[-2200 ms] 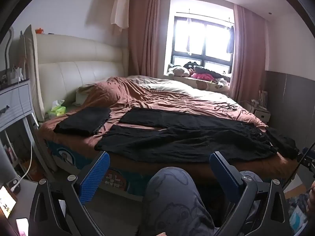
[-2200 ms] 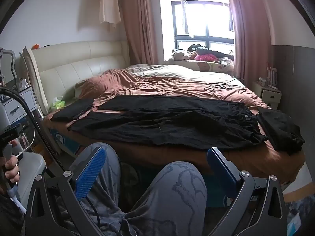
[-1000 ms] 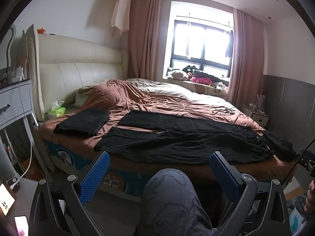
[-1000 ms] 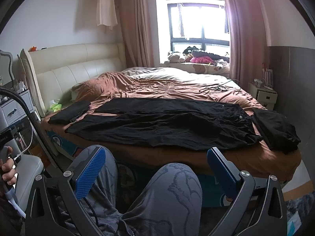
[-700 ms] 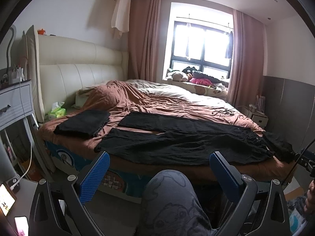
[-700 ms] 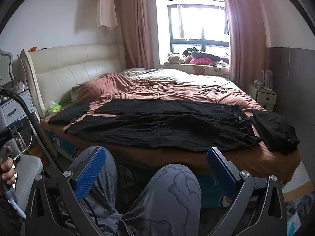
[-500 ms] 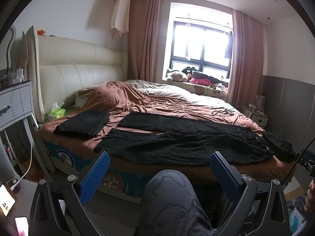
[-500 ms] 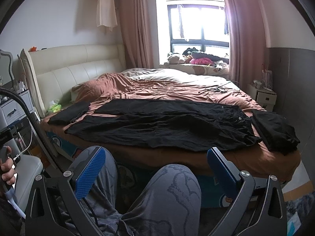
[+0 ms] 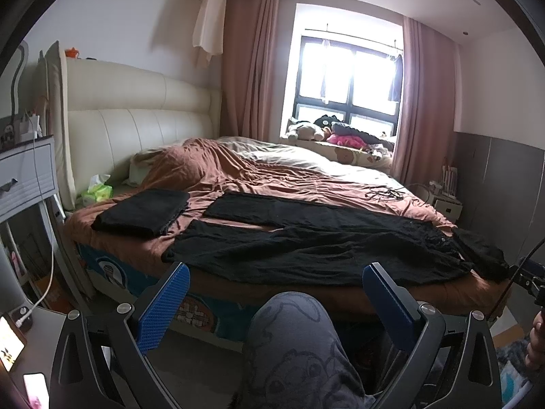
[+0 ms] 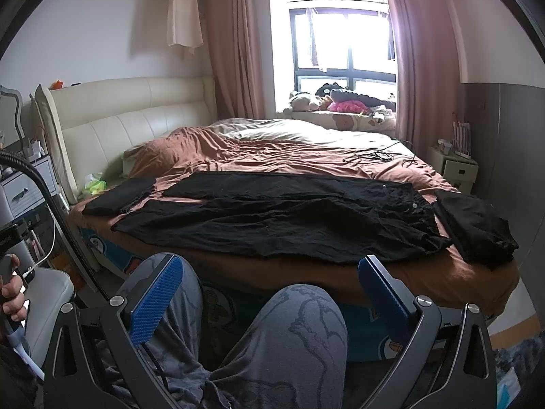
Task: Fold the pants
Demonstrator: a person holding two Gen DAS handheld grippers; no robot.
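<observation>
Your left hand-held gripper (image 9: 275, 298) is spread wide with nothing between its blue pads (image 9: 162, 306), held low above your knee (image 9: 293, 337) and well short of the bed (image 9: 306, 177). Your right hand-held gripper (image 10: 269, 289) is just as wide and empty, hovering over both your legs in grey patterned trousers (image 10: 265, 344).

Beyond them, the black pants (image 9: 306, 245) lie spread flat along the near edge of the brown bedspread (image 10: 272, 156), waistband toward your right, the two legs running left and splitting apart at their ends. A folded black garment (image 9: 143, 211) sits just beside the leg ends, near the cream headboard (image 9: 136, 119). Another folded black garment (image 10: 473, 225) lies just beside the waistband at the bed's right corner.
</observation>
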